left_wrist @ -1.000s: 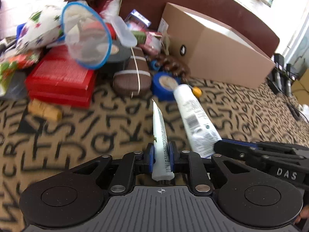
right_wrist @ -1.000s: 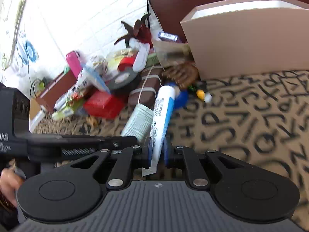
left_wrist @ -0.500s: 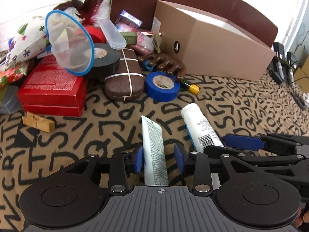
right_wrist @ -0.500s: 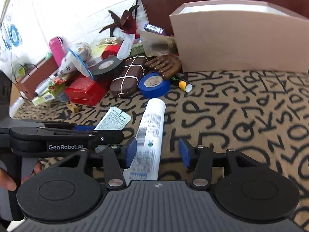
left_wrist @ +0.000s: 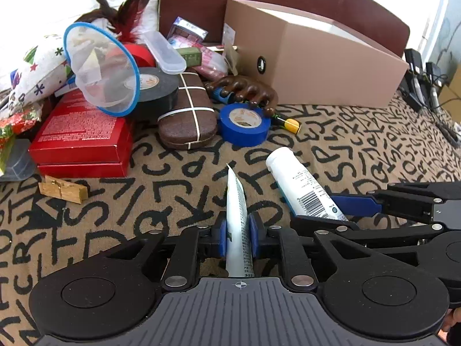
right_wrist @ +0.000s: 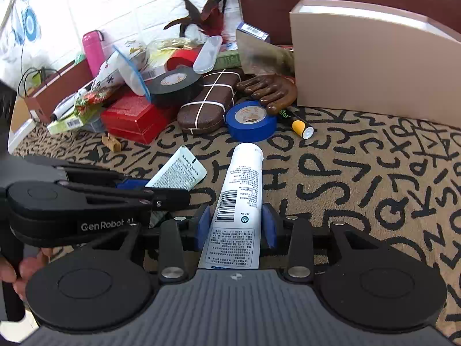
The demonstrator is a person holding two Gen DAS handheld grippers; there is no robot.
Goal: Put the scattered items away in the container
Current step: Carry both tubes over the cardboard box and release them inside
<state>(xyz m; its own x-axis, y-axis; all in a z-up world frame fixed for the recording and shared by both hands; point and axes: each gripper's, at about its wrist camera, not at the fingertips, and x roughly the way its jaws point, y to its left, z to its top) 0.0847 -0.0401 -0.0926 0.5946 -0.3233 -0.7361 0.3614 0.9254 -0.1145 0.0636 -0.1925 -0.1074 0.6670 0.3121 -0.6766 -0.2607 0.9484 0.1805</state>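
My left gripper (left_wrist: 238, 238) is shut on a flat pale green tube (left_wrist: 237, 213), gripped on its thin edge; the tube also shows in the right wrist view (right_wrist: 177, 173). My right gripper (right_wrist: 235, 226) has its blue pads against both sides of a white tube with a barcode (right_wrist: 239, 201), which lies on the letter-patterned cloth (right_wrist: 374, 178). The white tube also shows in the left wrist view (left_wrist: 299, 186). The tan cardboard box (left_wrist: 311, 54) stands at the back right, also in the right wrist view (right_wrist: 371, 66).
A pile sits at the back left: red boxes (left_wrist: 80, 132), black tape (left_wrist: 157, 89), blue tape (left_wrist: 243, 122), brown case (left_wrist: 187, 118), wooden hand (left_wrist: 245, 90), blue-rimmed plastic cone (left_wrist: 100, 66), yellow-capped marker (left_wrist: 289, 124). A wooden clothespin (left_wrist: 63, 191) lies left.
Both grippers were shut on their tubes, opened half a second ago, and have closed on them again. The left tube is turned back onto its edge.
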